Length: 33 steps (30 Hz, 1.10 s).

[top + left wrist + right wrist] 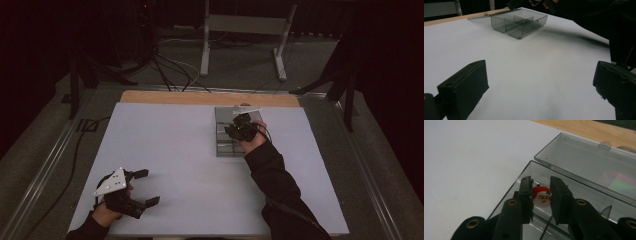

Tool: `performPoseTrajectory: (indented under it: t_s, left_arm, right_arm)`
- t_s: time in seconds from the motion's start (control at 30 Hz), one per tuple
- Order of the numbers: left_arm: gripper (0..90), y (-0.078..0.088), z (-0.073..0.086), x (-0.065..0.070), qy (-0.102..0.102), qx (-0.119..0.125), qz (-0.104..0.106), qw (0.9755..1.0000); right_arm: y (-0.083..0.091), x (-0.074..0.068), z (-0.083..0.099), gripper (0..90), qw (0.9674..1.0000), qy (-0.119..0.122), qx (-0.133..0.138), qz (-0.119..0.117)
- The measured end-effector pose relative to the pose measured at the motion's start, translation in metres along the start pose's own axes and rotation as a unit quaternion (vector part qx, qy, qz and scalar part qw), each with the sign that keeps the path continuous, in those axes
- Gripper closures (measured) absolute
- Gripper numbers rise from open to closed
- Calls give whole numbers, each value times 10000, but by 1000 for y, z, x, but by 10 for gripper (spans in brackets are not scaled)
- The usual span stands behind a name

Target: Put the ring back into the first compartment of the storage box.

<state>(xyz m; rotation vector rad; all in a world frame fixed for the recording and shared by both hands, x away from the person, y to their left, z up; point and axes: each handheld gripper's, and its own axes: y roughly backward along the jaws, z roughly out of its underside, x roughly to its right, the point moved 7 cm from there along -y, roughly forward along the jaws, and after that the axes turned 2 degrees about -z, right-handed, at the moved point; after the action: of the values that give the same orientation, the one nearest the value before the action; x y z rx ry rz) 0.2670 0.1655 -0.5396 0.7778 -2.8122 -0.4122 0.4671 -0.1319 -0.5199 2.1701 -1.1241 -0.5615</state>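
The right tongs (541,197) are clenched on a small Santa charm (542,197), held just above the open box (524,182), at the box's near-left corner in the right gripper view. The box is smoky clear plastic with dividers inside; its lid (584,162) lies folded back flat toward the counter's wooden far edge (584,130), a small latch tab at its rim.

From above, the box (222,135) sits at about 1 o'clock on the white counter (175,160), with the right tongs (241,127) and the sleeve over its right side, hiding part of it. The left tongs (145,187) rest at 7 o'clock, well apart from the box, released and holding nothing.

The charm's red hat and face are plain in the right gripper view. The left gripper view gives the box (519,23) side-on at 12 o'clock, its inner walls clear, with bare counter between the wide-set left tongs (540,85).
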Motion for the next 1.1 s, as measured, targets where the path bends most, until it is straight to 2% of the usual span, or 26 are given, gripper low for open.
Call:
performPoseTrajectory:
  t_s: [0.2,0.33,0.57,0.87,1.1]
  left_arm:
    - [4,0,0,0,5,17,-1,10000]
    - [5,0,0,0,20,11,6,10000]
    - [5,0,0,0,6,6,16,10000]
    - [4,0,0,0,22,16,17,10000]
    - [4,0,0,1,7,-5,27,10000]
  right_arm:
    - [-9,2,6,723,9999,-74,-117,-23]
    - [-16,0,9,722,9998,-10,-213,2]
    - [-24,3,12,721,9993,-106,-364,-15]
    - [-31,1,13,717,9979,1,-646,-63]
    - [-34,-1,13,717,9972,111,-736,-61]
